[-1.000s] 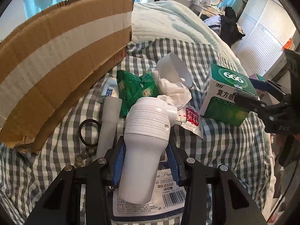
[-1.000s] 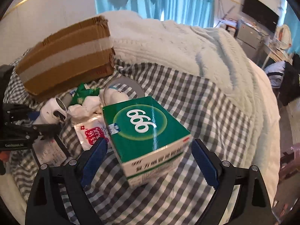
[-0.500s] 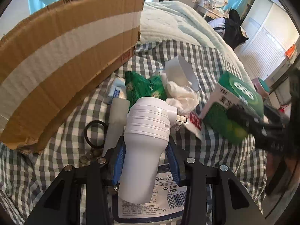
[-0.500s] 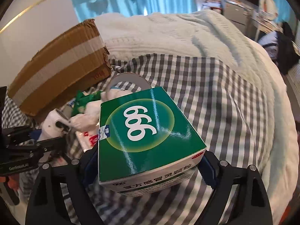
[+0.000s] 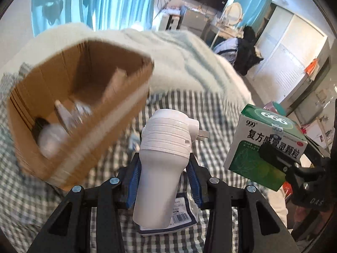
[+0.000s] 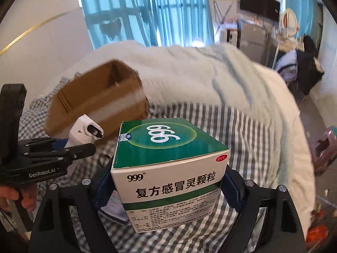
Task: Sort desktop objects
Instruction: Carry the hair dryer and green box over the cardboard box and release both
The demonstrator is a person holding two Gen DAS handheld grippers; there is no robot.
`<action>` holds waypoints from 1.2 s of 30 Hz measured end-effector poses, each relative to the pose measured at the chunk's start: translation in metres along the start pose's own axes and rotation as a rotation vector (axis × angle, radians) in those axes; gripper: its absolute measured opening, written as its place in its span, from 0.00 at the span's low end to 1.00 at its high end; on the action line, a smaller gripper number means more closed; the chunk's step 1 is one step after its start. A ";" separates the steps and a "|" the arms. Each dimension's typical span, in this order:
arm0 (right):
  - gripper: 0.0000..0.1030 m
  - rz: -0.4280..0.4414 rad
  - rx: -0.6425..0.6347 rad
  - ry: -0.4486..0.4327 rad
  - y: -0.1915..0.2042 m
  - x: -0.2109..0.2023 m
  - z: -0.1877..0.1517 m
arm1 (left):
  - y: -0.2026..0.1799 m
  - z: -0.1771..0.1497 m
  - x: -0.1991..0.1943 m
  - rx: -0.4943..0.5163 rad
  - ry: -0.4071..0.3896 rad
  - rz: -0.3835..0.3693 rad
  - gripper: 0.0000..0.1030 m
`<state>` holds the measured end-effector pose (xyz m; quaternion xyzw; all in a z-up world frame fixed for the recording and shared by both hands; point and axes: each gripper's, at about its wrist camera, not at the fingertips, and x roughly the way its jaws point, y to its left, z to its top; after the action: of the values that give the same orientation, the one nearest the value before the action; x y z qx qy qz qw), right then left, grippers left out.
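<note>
My left gripper (image 5: 164,179) is shut on a white plug-in device (image 5: 166,156) with metal prongs and holds it lifted above the checked cloth. It also shows in the right wrist view (image 6: 84,130). My right gripper (image 6: 168,187) is shut on a green and white 999 medicine box (image 6: 168,168), also lifted; the box shows at the right of the left wrist view (image 5: 265,145). An open cardboard box (image 5: 80,109) lies left of both, blurred, with a few items inside.
A checked cloth (image 6: 242,130) covers the bed in front of a pale quilt (image 6: 210,73). A tissue pack with a barcode (image 5: 181,219) lies under the left gripper. Furniture and a purple stool (image 6: 324,147) stand at the right.
Both grippers have risen with their objects. The right gripper closed on the medicine box and lifted it. The cardboard box's open inside is now in view; the clutter on the cloth has dropped out of sight.
</note>
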<state>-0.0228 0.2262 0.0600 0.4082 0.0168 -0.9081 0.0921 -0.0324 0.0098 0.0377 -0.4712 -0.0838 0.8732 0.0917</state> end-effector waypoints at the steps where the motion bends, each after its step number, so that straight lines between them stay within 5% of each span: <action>1: 0.83 -0.002 -0.007 -0.004 0.009 -0.009 0.009 | 0.002 0.008 -0.010 0.007 -0.007 -0.003 0.41; 5: 0.83 -0.018 -0.048 -0.040 0.044 -0.042 0.044 | 0.015 0.042 -0.050 0.017 -0.014 -0.022 0.41; 10: 0.83 -0.023 -0.148 -0.076 0.101 -0.077 0.089 | 0.035 0.066 -0.102 0.101 -0.083 0.065 0.41; 13: 0.83 -0.001 -0.179 -0.068 0.129 -0.077 0.110 | 0.060 0.074 -0.113 0.031 -0.117 0.065 0.41; 18: 0.83 0.004 -0.197 -0.030 0.163 -0.060 0.131 | 0.104 0.087 -0.101 -0.103 -0.119 0.081 0.41; 26: 0.83 -0.008 -0.125 -0.026 0.177 0.005 0.154 | 0.157 0.088 -0.076 -0.153 -0.136 0.156 0.41; 29: 0.83 0.018 -0.076 0.003 0.172 0.036 0.151 | 0.159 0.085 -0.061 -0.096 -0.131 0.203 0.41; 36: 0.83 0.008 -0.063 0.047 0.173 0.083 0.145 | 0.177 0.086 -0.026 -0.118 -0.069 0.213 0.41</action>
<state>-0.1522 0.0277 0.1024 0.4266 0.0456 -0.8968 0.1082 -0.1045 -0.1732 0.0637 -0.4517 -0.0876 0.8872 -0.0323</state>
